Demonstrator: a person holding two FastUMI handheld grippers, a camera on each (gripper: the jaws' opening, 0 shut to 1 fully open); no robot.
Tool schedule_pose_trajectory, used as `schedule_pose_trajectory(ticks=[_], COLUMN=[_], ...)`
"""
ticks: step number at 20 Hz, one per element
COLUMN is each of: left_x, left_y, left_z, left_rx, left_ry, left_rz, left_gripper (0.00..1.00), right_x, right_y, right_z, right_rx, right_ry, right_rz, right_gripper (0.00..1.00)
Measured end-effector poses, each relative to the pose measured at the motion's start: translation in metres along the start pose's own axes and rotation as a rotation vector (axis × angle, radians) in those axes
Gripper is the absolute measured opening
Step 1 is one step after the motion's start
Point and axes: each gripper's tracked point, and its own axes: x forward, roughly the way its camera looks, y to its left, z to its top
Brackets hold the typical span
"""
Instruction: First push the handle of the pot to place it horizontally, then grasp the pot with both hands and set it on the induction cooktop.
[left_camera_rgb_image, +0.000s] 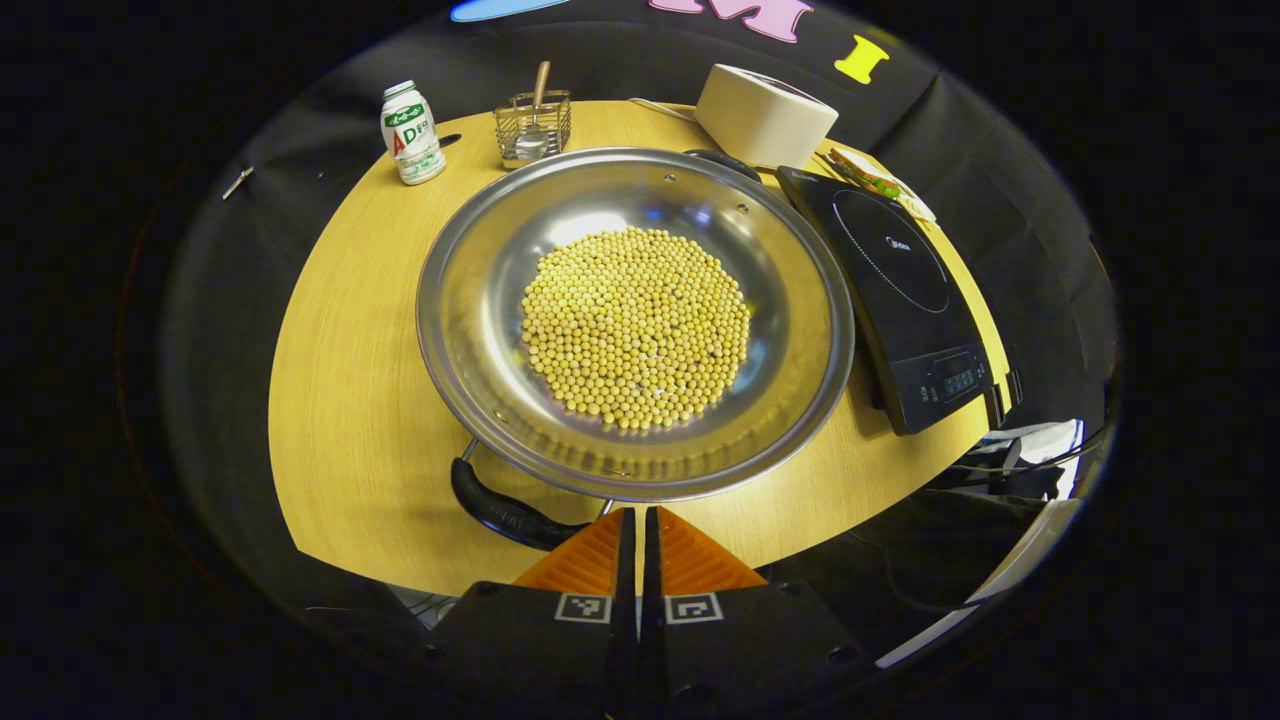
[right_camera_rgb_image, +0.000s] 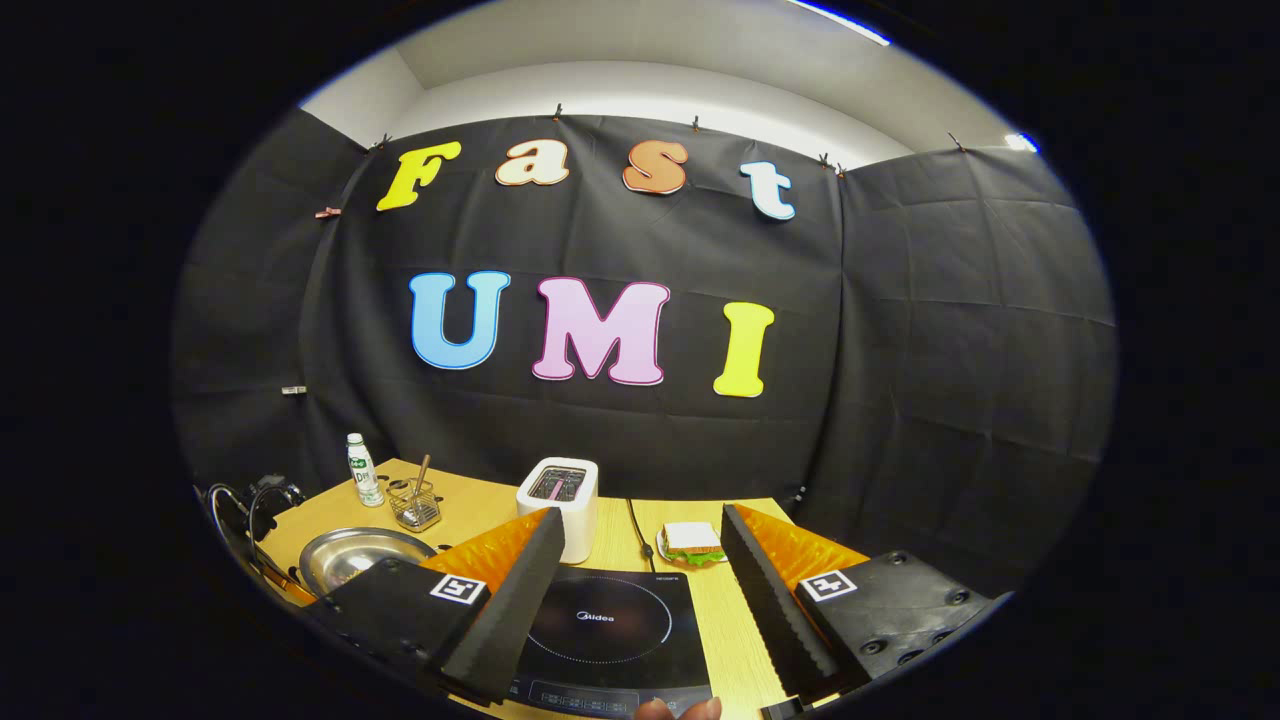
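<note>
The left gripper (left_camera_rgb_image: 640, 520) is sitting with its jaws pressed together on nothing, and the pot's near handle (left_camera_rgb_image: 505, 510) is lying just ahead and to their left, its long axis slanting toward the jaws; this hand is the nearer one. The pot (left_camera_rgb_image: 635, 320) of beans is resting straight ahead, with the induction cooktop (left_camera_rgb_image: 895, 290) off to the right. The right gripper (right_camera_rgb_image: 635, 600) is hanging with jaws spread wide above the cooktop, and its view is also showing the pot low to the left.
</note>
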Motion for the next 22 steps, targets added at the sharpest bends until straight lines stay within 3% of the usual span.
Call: schedule_pose_trajectory(ticks=[7,22], left_x=[0.0,0.012], left_y=[0.046,0.151], left_z=[0.007,0.047], left_rx=[-0.023,-0.306], left_ry=[-0.01,-0.082], left_rz=[0.086,0.215], left_gripper=[0.05,0.05], right_x=[-0.002,0.0], right_y=[0.004,0.0], right_z=[-0.004,-0.008], right_rx=[-0.008,-0.02], right_ry=[0.011,0.036], right_rz=[0.012,-0.003], right_gripper=[0.98,0.98])
